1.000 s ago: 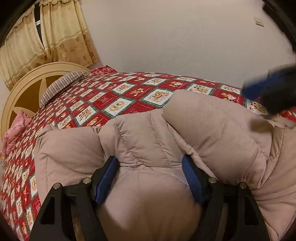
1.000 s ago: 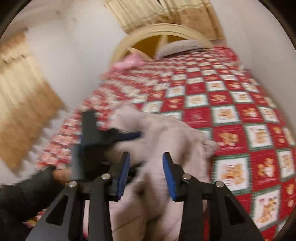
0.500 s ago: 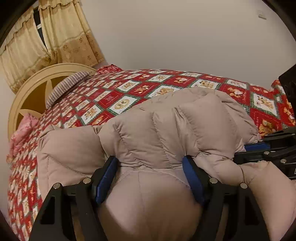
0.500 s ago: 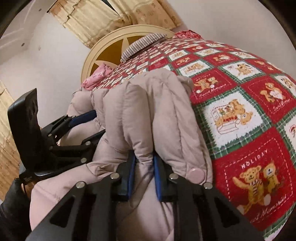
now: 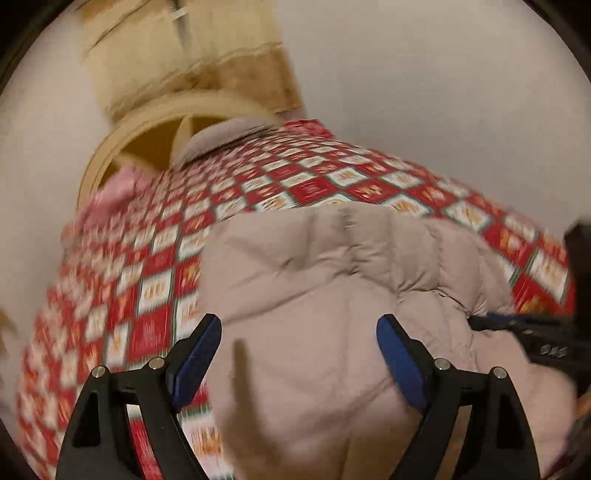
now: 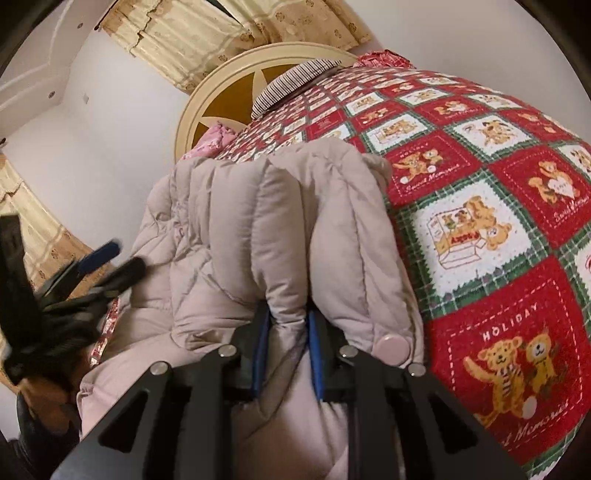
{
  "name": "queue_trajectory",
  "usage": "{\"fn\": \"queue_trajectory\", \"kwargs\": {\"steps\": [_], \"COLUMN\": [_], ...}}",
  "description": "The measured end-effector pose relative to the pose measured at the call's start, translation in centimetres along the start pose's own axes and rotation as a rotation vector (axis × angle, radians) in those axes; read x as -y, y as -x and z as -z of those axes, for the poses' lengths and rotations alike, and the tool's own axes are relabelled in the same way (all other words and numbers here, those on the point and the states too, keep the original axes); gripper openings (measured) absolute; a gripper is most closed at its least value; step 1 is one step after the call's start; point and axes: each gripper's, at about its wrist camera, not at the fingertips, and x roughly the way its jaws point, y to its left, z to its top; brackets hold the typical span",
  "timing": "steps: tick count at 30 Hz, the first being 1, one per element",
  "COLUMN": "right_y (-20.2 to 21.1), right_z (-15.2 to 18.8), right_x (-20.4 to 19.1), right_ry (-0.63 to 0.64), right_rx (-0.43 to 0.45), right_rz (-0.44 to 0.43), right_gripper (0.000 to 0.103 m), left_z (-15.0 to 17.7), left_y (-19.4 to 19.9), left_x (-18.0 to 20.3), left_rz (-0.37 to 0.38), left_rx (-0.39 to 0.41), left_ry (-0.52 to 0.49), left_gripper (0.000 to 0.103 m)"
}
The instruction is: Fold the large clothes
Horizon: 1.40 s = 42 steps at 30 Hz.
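A beige quilted puffer jacket (image 5: 332, 280) lies bunched on the bed; it also shows in the right wrist view (image 6: 258, 229). My left gripper (image 5: 299, 332) is open, its blue pads apart and lifted over the jacket, holding nothing; it shows blurred at the left of the right wrist view (image 6: 107, 262). My right gripper (image 6: 286, 325) is shut on a fold of the jacket near its snap button (image 6: 393, 347); it appears at the right edge of the left wrist view (image 5: 517, 325).
The bed carries a red, white and green teddy-bear quilt (image 6: 480, 206). A cream round headboard (image 6: 229, 96), a striped pillow (image 6: 291, 81) and pink cloth (image 6: 212, 142) are at the far end. Curtains (image 6: 207, 33) hang behind. A wall runs along the bed's far side.
My left gripper has let go of the jacket and lifted away, jaws wide, its view swinging and blurred. My right gripper, which closed on the fold half a second ago, keeps its hold.
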Motion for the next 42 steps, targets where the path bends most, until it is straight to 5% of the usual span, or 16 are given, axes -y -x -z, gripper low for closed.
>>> {"fn": "queue_trajectory", "kwargs": {"steps": [7,14,19,21,26,31,35,42], "right_y": [0.4,2.3,6.9,8.1,7.3,4.7,1.8,-0.3], "right_z": [-0.2,-1.4,-2.7,-3.0,-4.3,-5.7,-6.4,-5.4], "right_x": [0.3,-1.5,-3.0,-3.7,-5.9,-9.5,-7.4,-0.4], "right_ry": [-0.006,-0.004,0.025,0.049,0.163,0.400,0.394,0.104], "right_rx": [0.005,-0.031,0.076,0.111,0.063,0.073,0.041,-0.029], "right_rz": [-0.007,0.078,0.105,0.097,0.154,0.341,0.427,0.197], "right_gripper": [0.023,0.038,0.093,0.103,0.103,0.103,0.103,0.103], "left_z": [1.7,2.6,2.5,2.4,2.3,1.8,1.8,3.8], "left_y": [-0.8,-2.0,-2.2,-2.4,-2.5,-2.1,-2.4,-5.1], "left_x": [-3.1,-3.1,-3.7,-4.0,-4.0,-4.4,-6.3,-7.8], "left_rz": [-0.078,-0.113,-0.118,-0.117,-0.119,-0.145,-0.132,0.001], "left_rx": [-0.049,-0.038,-0.029,-0.030,-0.032,-0.004,0.008,-0.030], "left_ry": [0.139,0.101,0.103,0.118,0.123,0.126,0.206,0.319], "left_gripper": [0.087,0.088,0.089,0.090,0.091,0.091,0.091,0.100]}}
